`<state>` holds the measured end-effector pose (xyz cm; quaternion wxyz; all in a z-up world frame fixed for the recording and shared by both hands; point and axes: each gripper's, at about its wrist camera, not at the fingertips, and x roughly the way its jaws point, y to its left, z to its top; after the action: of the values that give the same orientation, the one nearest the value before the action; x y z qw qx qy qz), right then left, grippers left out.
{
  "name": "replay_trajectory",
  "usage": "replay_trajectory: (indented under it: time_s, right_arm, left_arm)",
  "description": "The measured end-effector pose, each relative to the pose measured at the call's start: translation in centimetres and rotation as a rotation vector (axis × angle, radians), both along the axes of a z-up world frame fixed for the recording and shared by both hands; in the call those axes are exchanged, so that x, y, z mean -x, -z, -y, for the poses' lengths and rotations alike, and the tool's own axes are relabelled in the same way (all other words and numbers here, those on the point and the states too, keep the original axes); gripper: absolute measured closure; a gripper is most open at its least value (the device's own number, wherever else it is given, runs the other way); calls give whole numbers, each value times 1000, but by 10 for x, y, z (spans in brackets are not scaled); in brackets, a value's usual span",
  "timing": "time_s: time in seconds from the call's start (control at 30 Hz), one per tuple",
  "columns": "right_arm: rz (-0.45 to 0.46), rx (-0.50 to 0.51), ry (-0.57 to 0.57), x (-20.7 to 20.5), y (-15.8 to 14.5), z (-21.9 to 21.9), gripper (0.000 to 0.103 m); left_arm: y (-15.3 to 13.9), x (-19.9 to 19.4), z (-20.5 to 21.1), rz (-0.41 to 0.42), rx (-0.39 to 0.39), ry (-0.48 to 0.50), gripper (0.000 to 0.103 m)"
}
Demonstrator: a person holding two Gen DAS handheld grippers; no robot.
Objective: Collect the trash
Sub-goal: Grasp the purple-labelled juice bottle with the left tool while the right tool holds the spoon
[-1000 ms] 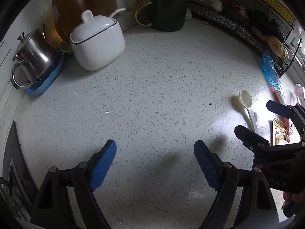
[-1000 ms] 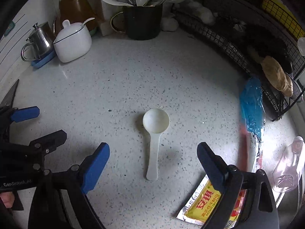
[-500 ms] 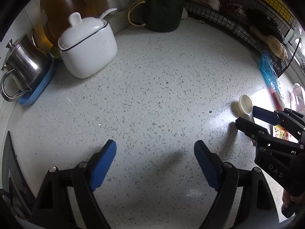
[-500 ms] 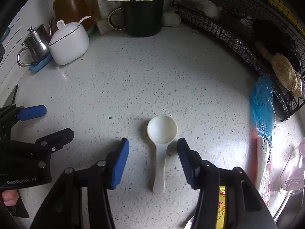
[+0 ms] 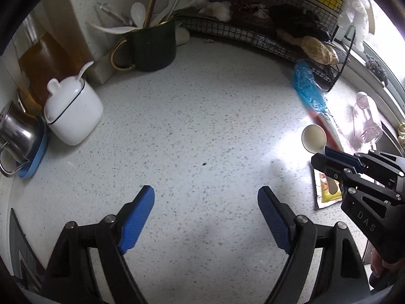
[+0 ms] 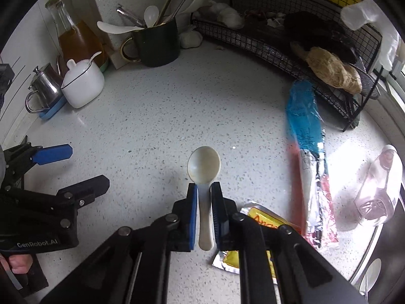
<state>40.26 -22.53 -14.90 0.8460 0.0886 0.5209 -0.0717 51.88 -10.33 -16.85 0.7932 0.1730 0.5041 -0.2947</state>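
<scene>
**Right gripper clamped on a plastic spoon, left gripper idle**

The right gripper (image 6: 203,190) is clenched on the handle of a white plastic spoon (image 6: 204,165), its two blue pads pressing the handle from either side just behind the bowl. The bowl faces up and projects forward beyond the fingertips; a grip this close to the bowl likely keeps the light spoon from pivoting. Whether the spoon is already clear of the speckled tabletop (image 6: 177,106) cannot be told. The left gripper (image 5: 205,212) is released, jaws spread wide over bare tabletop and holding nothing, presumably kept free for the next item. Further candidate trash lies to the right of the spoon: a yellow sachet (image 6: 255,221) just beside the right gripper, a long blue-and-red wrapper (image 6: 303,129) near the wire rack (image 6: 265,43), and a clear plastic bottle (image 6: 379,185) lying on its side. A white lidded jar (image 5: 73,111) and a dark utensil mug (image 5: 154,48) stand well apart at the back.
</scene>
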Motion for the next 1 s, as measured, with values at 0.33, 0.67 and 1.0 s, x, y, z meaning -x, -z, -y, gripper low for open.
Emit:
replay_trajectory:
  time_s: [0.33, 0.67, 1.0]
  right_arm:
    - [74, 36, 228, 71, -50, 64, 93]
    - [94, 89, 431, 142, -67, 141, 93]
    - [74, 47, 449, 167, -42, 205, 93]
  left_arm:
    - [-40, 57, 99, 19, 69, 245, 20]
    - [-50, 106, 204, 33, 47, 428, 20]
    - [-15, 116, 276, -20, -14, 422, 21]
